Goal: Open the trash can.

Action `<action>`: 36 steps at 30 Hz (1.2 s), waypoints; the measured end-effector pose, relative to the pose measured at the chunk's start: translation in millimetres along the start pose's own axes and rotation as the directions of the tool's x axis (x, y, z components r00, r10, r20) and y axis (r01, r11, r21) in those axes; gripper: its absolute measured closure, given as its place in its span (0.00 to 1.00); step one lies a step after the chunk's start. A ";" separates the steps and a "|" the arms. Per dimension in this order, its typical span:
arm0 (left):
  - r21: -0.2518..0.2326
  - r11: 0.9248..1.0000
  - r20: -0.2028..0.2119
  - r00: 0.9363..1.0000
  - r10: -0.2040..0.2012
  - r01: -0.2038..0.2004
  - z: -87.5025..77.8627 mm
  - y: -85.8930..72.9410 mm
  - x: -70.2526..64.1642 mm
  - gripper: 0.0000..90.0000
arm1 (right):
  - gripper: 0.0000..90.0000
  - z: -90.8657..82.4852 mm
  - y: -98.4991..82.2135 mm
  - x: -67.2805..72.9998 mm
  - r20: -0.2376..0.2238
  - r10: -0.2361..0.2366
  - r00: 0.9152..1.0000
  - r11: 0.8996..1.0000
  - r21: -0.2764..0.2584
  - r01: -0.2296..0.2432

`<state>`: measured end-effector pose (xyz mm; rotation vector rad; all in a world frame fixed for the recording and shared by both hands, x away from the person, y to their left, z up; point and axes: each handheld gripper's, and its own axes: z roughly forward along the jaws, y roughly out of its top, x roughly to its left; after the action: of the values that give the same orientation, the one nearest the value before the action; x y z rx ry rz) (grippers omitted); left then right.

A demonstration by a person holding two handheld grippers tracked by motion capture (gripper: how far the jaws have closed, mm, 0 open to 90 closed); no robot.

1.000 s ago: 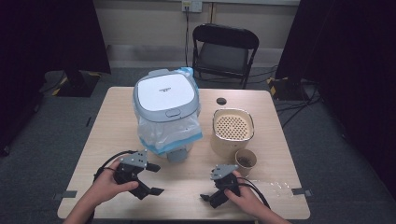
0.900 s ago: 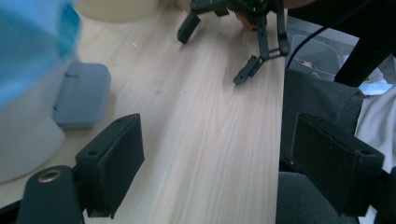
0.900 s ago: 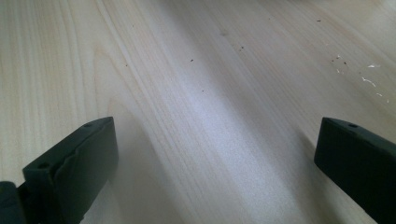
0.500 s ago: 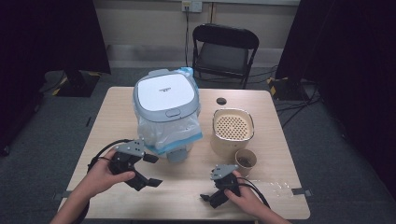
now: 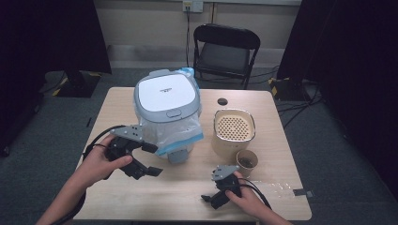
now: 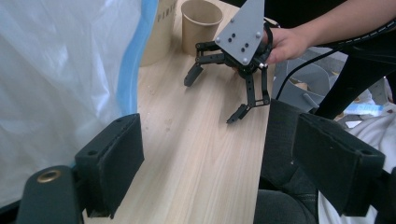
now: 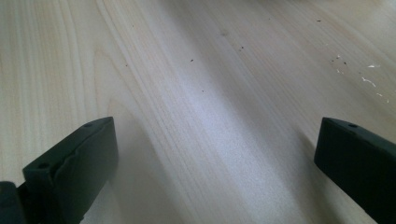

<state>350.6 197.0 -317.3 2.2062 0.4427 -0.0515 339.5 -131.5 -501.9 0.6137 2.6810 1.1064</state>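
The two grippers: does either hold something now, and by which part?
Nothing is held. The left gripper and the right gripper both have open jaws with only bare table between them.

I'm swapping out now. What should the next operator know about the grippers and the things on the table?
Left gripper: open, empty, raised beside the bag under the white-lidded bin.
Right gripper: open, empty, low over the table at its near edge.
Perforated-lid container and paper cup stand right of the bin, cup nearest the right gripper.
Done: nothing gripped or visibly handled.
Left: probably take hold of the bag with the left gripper; the rest is untouched.
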 end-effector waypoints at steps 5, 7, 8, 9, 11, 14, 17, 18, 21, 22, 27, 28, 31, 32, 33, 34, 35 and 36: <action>0.012 1.000 -0.003 1.000 -0.009 0.010 -4.7 12.9 -0.8 0.18 | 0.00 0.0 0.0 0.0 0.000 0.001 1.000 1.000 0.000 -0.001; 0.007 1.000 -0.004 1.000 -0.006 0.006 -6.3 16.7 -0.7 0.18 | 0.00 0.0 0.0 0.0 0.000 0.001 1.000 1.000 0.000 -0.001; -0.008 1.000 -0.001 1.000 -0.003 0.003 -7.5 20.2 -0.7 0.18 | 0.00 0.0 0.0 0.0 0.000 0.000 1.000 1.000 0.000 0.000; -0.008 1.000 -0.001 1.000 -0.003 0.003 -7.5 20.2 -0.7 0.18 | 0.00 0.0 0.0 0.0 0.000 0.000 1.000 1.000 0.000 0.000; -0.005 1.000 -0.005 1.000 -0.002 0.002 -9.4 23.9 -0.8 0.18 | 0.00 0.0 0.0 0.1 0.000 0.001 1.000 1.000 0.000 -0.001; 0.000 1.000 -0.011 1.000 -0.005 0.005 -10.6 29.3 -0.9 0.18 | 0.00 0.0 0.0 0.0 0.000 0.001 1.000 1.000 0.000 -0.001; 0.010 1.000 -0.014 1.000 -0.008 0.009 -11.7 35.5 -1.1 0.18 | 0.00 0.0 0.0 0.0 0.000 0.000 1.000 1.000 0.000 0.000; 0.013 1.000 -0.017 1.000 -0.007 0.007 -12.2 38.3 -0.6 0.18 | 0.00 0.0 0.0 -0.1 0.001 -0.001 1.000 1.000 0.000 0.001; -0.001 1.000 -0.016 1.000 -0.006 0.006 -12.9 44.1 -0.7 0.18 | 0.00 -0.2 0.1 0.0 0.000 0.000 1.000 1.000 0.002 0.000; 0.001 1.000 -0.018 1.000 -0.002 0.002 -13.6 46.4 -0.8 0.18 | 0.00 -0.3 0.1 -0.1 0.000 0.000 1.000 1.000 0.003 0.000; 0.004 1.000 -0.012 1.000 0.016 -0.016 -15.3 56.7 -0.3 0.18 | 0.00 -0.2 0.1 0.0 0.000 0.000 1.000 1.000 0.002 0.000; 0.000 1.000 -0.013 1.000 0.016 -0.016 -15.4 58.5 -0.6 0.18 | 0.00 -0.3 0.1 0.0 0.000 0.000 1.000 1.000 0.003 0.000; -0.001 1.000 -0.014 1.000 0.022 -0.022 -16.1 64.8 -1.3 0.18 | 0.00 -0.2 0.1 -0.1 0.000 0.000 1.000 1.000 0.003 0.000; 0.004 1.000 -0.017 0.999 0.027 -0.027 -16.5 67.7 -1.8 0.18 | 0.00 -0.2 0.1 -0.2 0.000 -0.002 1.000 1.000 0.002 0.002; 0.007 0.999 -0.015 0.999 0.034 -0.034 -16.8 70.2 -1.9 0.18 | 0.00 -0.3 0.1 0.0 0.000 0.000 1.000 1.000 0.003 0.000; 0.006 0.999 -0.020 0.999 0.033 -0.033 -16.7 71.8 -2.1 0.18 | 0.00 -0.2 0.1 -0.1 0.000 0.000 1.000 1.000 0.003 0.000; 0.007 0.999 -0.021 0.999 0.034 -0.034 -16.9 74.0 -2.3 0.18 | 0.00 -0.2 0.1 -0.2 0.000 -0.002 1.000 1.000 0.002 0.002; 0.004 0.999 -0.020 0.999 0.042 -0.042 -17.0 78.0 -2.1 0.18 | 0.00 -0.2 0.1 -0.2 0.000 -0.001 1.000 1.000 0.003 0.001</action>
<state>372.6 165.3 -247.4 2.2206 0.4074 -0.0072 339.6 -131.6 -501.6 0.6127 2.6828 1.1029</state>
